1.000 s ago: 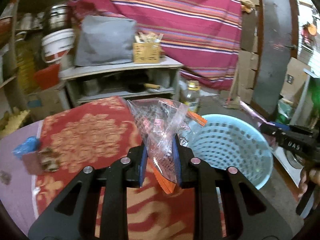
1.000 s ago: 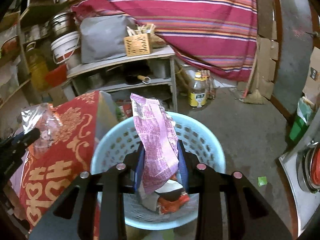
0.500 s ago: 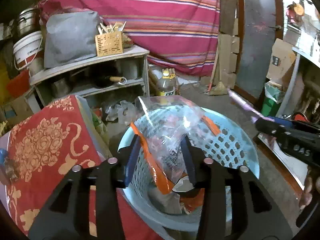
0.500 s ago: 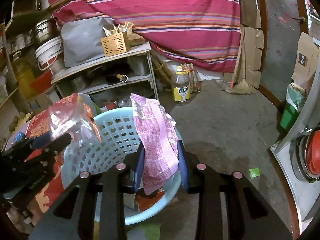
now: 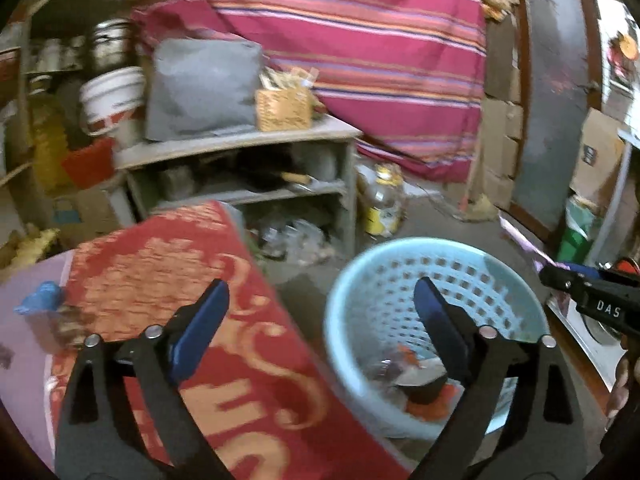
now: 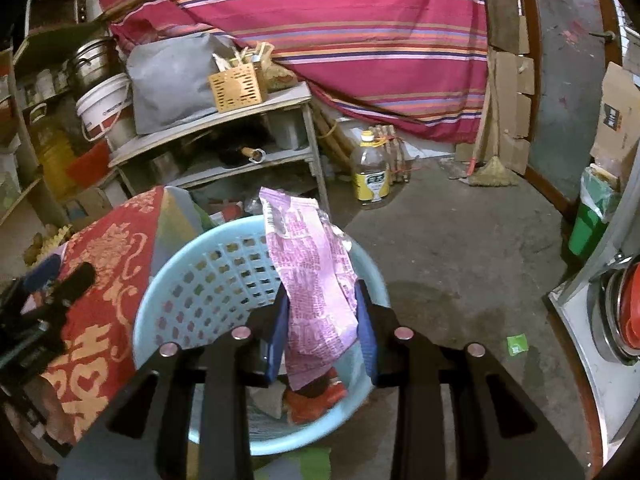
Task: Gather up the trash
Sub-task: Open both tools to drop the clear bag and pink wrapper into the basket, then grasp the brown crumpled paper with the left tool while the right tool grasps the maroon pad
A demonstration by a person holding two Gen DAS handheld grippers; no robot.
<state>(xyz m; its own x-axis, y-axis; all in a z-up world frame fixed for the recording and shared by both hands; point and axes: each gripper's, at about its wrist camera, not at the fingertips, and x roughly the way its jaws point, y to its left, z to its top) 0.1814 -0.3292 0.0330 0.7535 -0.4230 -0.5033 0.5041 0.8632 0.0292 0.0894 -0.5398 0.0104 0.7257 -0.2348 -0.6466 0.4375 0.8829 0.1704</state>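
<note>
**Dropping wrappers into the blue basket**

Hovering over the rim of the pale blue laundry basket [image 6: 208, 292], the right gripper [image 6: 322, 322] is clamped on a crumpled pink printed wrapper [image 6: 312, 280], its blue pads squeezing the lower half while the upper half stands up stiffly above the fingers. The hold looks deliberate: the wrapper hangs directly above the basket's mouth, so letting go should send it straight in with the rest.

The left gripper [image 5: 320, 312] has its jaws opening wide, and nothing is between them; its blue pads [image 5: 200, 328] stand far apart, one over the red patterned cloth [image 5: 168, 272] and the other over the basket. It sits beside the basket's edge, near the table where more rubbish may lie (a small blue crumpled scrap [image 5: 40, 298] rests on the purple surface at the left, though the blur makes it hard to identify).

The basket is thin moulded plastic, round, with walls pierced by rows of square holes. At its bottom lies collected trash [image 6: 312, 396]: a reddish-orange wrapper, something dark, and a greyish sheet, all flimsy and creased. The pink wrapper looks like light film or foil, with dense print and a torn top edge; it should fall slowly and may catch on the rim. The cloth is woven, red with gold motifs, draped over a box-like table corner that touches the basket's side.
</note>
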